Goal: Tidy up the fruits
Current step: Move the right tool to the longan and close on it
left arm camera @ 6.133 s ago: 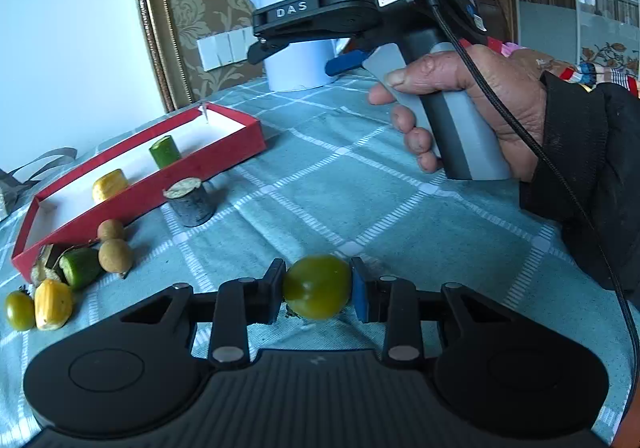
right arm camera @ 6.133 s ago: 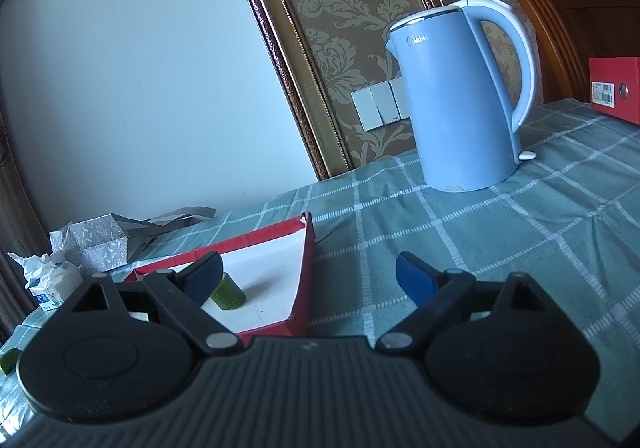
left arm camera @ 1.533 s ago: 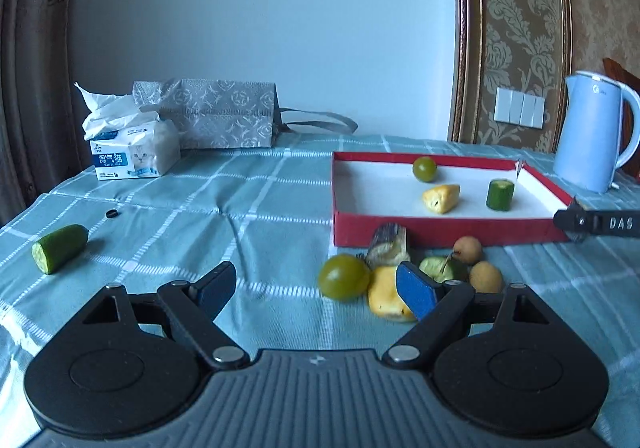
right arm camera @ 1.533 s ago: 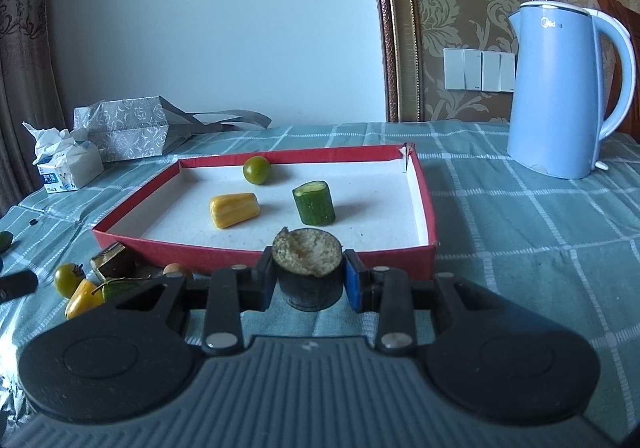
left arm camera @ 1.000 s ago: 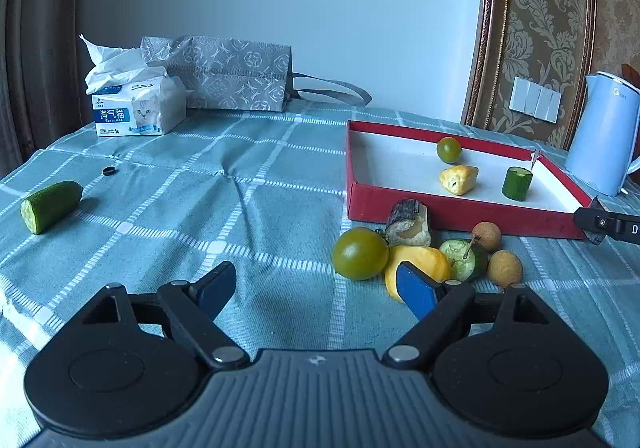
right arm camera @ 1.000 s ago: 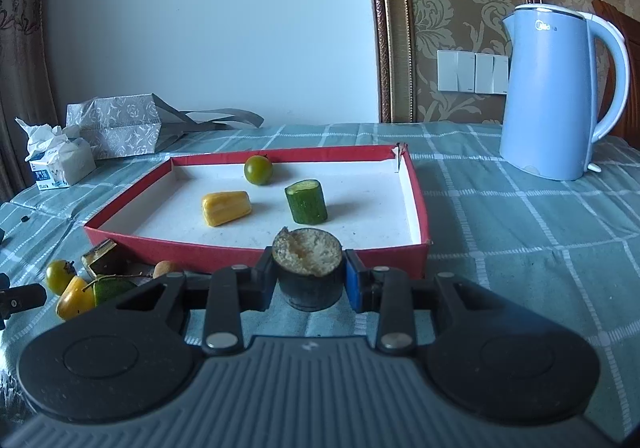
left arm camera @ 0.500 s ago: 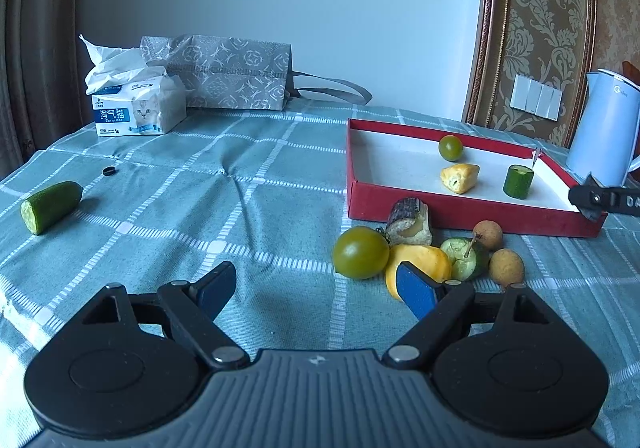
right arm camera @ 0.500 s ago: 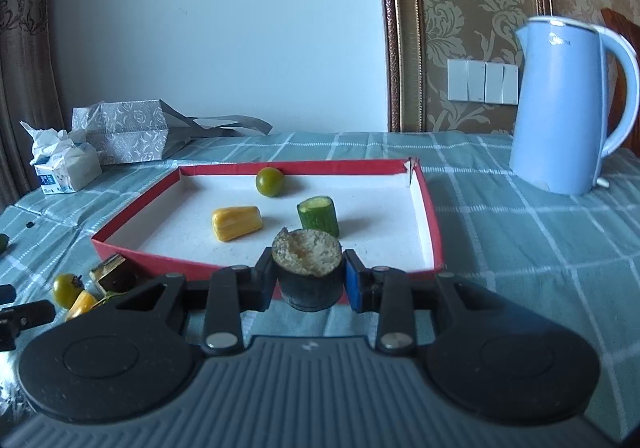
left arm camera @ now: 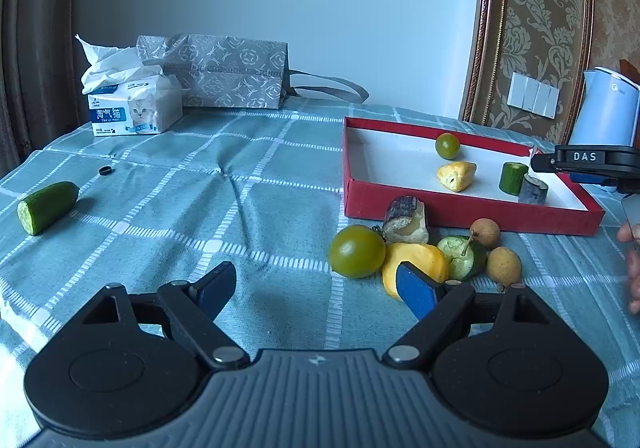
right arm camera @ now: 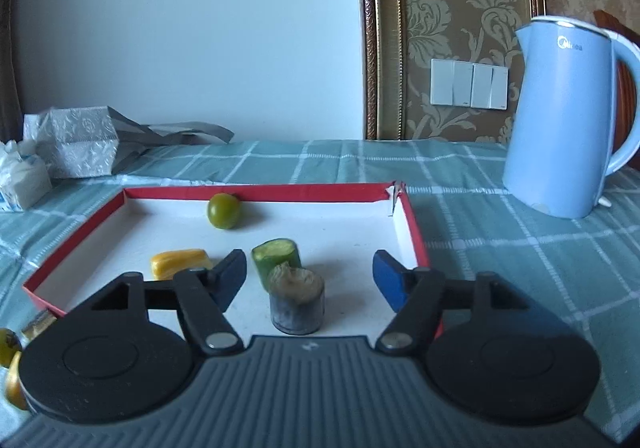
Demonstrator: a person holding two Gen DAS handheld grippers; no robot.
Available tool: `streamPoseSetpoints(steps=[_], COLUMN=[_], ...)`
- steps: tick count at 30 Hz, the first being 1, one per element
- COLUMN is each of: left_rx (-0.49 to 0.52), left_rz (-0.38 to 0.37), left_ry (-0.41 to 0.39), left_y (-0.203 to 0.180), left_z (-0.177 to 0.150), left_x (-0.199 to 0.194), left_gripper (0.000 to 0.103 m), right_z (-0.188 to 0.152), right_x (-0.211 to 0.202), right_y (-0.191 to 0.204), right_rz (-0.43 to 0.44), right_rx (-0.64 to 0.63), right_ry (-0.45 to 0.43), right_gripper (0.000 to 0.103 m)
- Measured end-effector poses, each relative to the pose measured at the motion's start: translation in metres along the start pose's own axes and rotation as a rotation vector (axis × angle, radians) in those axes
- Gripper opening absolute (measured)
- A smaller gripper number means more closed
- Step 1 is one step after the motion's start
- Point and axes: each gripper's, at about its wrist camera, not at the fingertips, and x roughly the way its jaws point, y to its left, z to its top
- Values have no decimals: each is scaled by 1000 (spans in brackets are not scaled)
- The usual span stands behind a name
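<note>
The right tool [right arm camera: 308, 278] hangs low over the near end of the shallow red cardboard tray with a white floor [right arm camera: 412, 224], and its jaws are opening, their blue pads standing clear on either side of a dark grey cylindrical chunk with a pale fibrous top [right arm camera: 297, 304] that stands upright on the tray floor, free of both pads. Just behind that chunk, touching or nearly so, sits a short green cucumber segment [right arm camera: 277, 254]; a yellow wedge of fruit [right arm camera: 180, 262] lies to its left, and 1 small round green fruit [right arm camera: 223, 211] rests near the far wall. The left tool [left arm camera: 316, 290] is spread wide with nothing between its pads, poised above the teal checked cloth of the bench [left arm camera: 160, 207]. Ahead of its right pad, outside the tray's near wall, lies a cluster: a larger green tomato [left arm camera: 357, 251], a yellow fruit piece [left arm camera: 416, 260], a dark-skinned pale-fleshed chunk [left arm camera: 405, 219], a green cut piece with a stem [left arm camera: 460, 256] and 2 small tan round fruits [left arm camera: 503, 266]. Well apart to the left, a half cucumber [left arm camera: 47, 206] lies alone on the cloth. A pale blue electric kettle [right arm camera: 568, 115] stands beyond the tray on the right, and a tissue pack [left arm camera: 134, 109] and a grey patterned bag [left arm camera: 224, 75] sit at the far edge.
</note>
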Motion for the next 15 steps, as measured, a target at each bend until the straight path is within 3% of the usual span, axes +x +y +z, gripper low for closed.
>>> streamPoseSetpoints(steps=[4, 8, 15], left_rx=[-5, -9, -13], left_rz=[3, 6, 9], left_ry=[-2, -5, -7], left_y=[0, 1, 1], left_z=[0, 0, 0], left_x=[0, 0, -1], left_gripper=[87, 87, 87], right_z=[-9, -35, -53], right_x=[-25, -50, -66], right_y=[15, 42, 60], right_rz=[128, 229, 269], right_rx=[-17, -123, -152], right_ry=[18, 54, 70], right_gripper=[69, 69, 67])
